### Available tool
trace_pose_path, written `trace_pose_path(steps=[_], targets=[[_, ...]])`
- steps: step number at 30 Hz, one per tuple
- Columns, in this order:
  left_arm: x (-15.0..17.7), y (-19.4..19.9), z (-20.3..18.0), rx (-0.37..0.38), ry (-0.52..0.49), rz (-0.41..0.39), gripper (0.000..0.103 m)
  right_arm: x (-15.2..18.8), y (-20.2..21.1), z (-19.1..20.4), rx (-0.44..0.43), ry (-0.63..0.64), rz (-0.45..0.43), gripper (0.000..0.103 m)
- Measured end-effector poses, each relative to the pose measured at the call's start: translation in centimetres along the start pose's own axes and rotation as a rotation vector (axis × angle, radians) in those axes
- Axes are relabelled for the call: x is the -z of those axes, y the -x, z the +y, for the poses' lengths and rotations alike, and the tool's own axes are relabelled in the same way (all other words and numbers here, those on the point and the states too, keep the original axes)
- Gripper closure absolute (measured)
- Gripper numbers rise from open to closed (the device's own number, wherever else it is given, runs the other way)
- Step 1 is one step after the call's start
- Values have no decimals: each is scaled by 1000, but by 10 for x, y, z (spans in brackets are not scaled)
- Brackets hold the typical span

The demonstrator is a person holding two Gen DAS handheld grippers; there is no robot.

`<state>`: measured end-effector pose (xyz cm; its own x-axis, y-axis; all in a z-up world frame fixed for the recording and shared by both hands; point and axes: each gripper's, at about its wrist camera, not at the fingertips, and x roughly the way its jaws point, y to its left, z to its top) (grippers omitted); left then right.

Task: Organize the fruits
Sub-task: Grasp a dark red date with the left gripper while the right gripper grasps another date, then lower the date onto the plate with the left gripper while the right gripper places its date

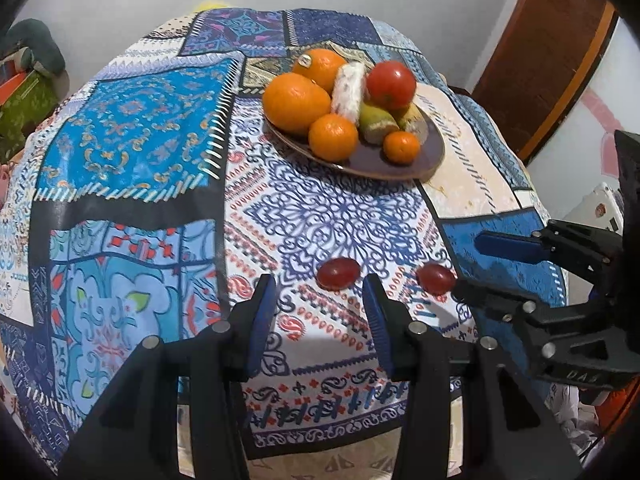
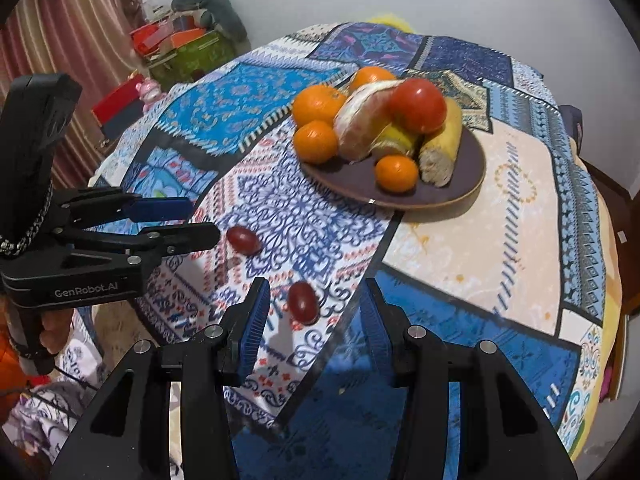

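Observation:
Two small dark red grapes lie on the patterned tablecloth: one (image 1: 339,273) just ahead of my left gripper (image 1: 320,304), the other (image 1: 436,279) to its right, beside my right gripper (image 1: 472,264). In the right wrist view the near grape (image 2: 303,302) lies between the tips of my right gripper (image 2: 316,308), and the far grape (image 2: 243,240) lies by my left gripper (image 2: 200,220). Both grippers are open and empty. A brown plate (image 1: 424,160) holds several oranges, a tomato (image 1: 391,84) and bananas; it also shows in the right wrist view (image 2: 440,196).
The round table has a blue patchwork cloth (image 1: 140,140). A wooden door (image 1: 552,48) stands at the right. Boxes and a green bag (image 2: 188,56) are piled by the curtain at the far left.

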<state>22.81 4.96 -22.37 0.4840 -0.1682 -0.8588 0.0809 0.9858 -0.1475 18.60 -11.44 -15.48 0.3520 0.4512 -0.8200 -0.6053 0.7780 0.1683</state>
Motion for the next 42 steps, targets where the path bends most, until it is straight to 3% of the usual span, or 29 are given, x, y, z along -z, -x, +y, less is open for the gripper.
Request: trace_pose_path(steps=[5,14,21,27,42], targets=[[2,-10,-3,26,-2,23,58,4,-11,3,-16,12,32,63],[-2,-27,-8,34,-14,28,62,7,-29,0,-53,-8,55,85],[-6,-34,-7,44,-4,22,75,6,-29,-4,-64,-21,38,85],[-7,-31,-8,43,1,24,76,4,-18,-11,-45,-36,4,85],[-39,-1,-24,28,-53,-94,76,-19,16,-47,45,-88,-110,85]])
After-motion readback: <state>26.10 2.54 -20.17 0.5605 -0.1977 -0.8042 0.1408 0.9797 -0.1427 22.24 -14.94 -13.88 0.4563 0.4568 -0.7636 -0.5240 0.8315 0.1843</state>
